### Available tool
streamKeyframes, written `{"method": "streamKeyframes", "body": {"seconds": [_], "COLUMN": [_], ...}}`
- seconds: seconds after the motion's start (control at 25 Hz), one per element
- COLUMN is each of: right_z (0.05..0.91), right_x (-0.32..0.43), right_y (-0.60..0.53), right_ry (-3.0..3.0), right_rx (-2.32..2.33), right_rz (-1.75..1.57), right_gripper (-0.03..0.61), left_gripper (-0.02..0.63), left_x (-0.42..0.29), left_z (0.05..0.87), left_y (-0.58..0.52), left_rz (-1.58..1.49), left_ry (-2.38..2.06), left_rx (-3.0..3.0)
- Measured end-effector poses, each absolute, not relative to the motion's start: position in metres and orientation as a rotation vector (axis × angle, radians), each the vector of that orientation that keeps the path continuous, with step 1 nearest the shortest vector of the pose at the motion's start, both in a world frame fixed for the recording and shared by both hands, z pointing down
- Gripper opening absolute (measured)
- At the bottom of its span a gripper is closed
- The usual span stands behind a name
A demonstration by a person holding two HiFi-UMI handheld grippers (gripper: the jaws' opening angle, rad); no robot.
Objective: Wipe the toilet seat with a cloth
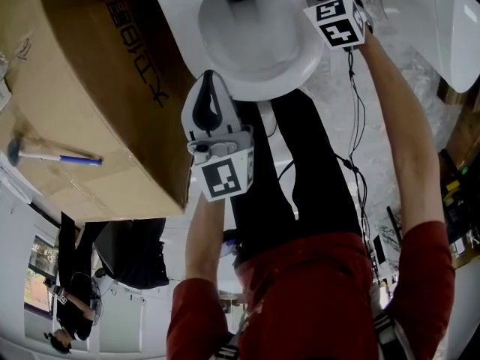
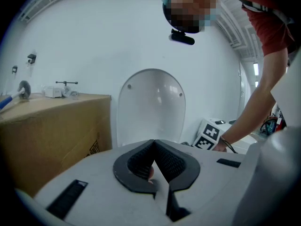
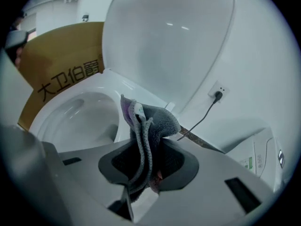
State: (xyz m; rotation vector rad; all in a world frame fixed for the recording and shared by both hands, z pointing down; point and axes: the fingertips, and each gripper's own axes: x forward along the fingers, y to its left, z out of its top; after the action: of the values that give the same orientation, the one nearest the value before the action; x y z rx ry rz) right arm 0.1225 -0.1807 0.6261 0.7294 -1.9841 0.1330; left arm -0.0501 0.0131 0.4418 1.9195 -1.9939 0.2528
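Observation:
A white toilet (image 1: 292,62) stands with its lid (image 3: 164,41) raised and its bowl (image 3: 75,114) bare. My right gripper (image 3: 146,142) is shut on a folded grey cloth (image 3: 155,119), which sticks up out of the jaws over the back right of the rim. In the head view only that gripper's marker cube (image 1: 337,21) shows plainly, at the rim's far right. My left gripper (image 1: 210,77) hangs just off the front rim, shut with nothing in it. From the left gripper view its closed pads (image 2: 162,159) point at the lid (image 2: 150,107).
A big cardboard box (image 1: 82,88) stands tight against the toilet's left side, with a hammer (image 1: 52,156) lying on it. A black cord (image 3: 200,121) runs to a wall socket (image 3: 217,94) behind the toilet. A white appliance (image 1: 457,21) sits at the right.

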Motion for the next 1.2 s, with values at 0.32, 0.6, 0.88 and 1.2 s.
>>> {"method": "streamKeyframes", "body": {"seconds": [0.32, 0.6, 0.88, 1.2], "right_z": [0.62, 0.623, 0.617, 0.623], "right_x": [0.117, 0.108, 0.072, 0.017], "right_y": [-0.218, -0.217, -0.22, -0.198], "right_ry": [-1.857, -1.791, -1.807, -1.817], "right_rx": [0.967, 0.937, 0.91, 0.834], "right_rz": [0.363, 0.395, 0.341, 0.382], "right_gripper": [0.095, 0.094, 0.095, 0.095], "left_gripper": [0.014, 0.014, 0.014, 0.014], "left_x": [-0.064, -0.089, -0.112, -0.128], "left_z": [0.44, 0.434, 0.436, 0.431], "left_y": [0.007, 0.016, 0.03, 0.037], "left_rz": [0.213, 0.191, 0.185, 0.171], "left_ry": [-2.022, -2.047, -2.075, -2.101], "left_rx": [1.889, 1.888, 1.842, 1.826]}}
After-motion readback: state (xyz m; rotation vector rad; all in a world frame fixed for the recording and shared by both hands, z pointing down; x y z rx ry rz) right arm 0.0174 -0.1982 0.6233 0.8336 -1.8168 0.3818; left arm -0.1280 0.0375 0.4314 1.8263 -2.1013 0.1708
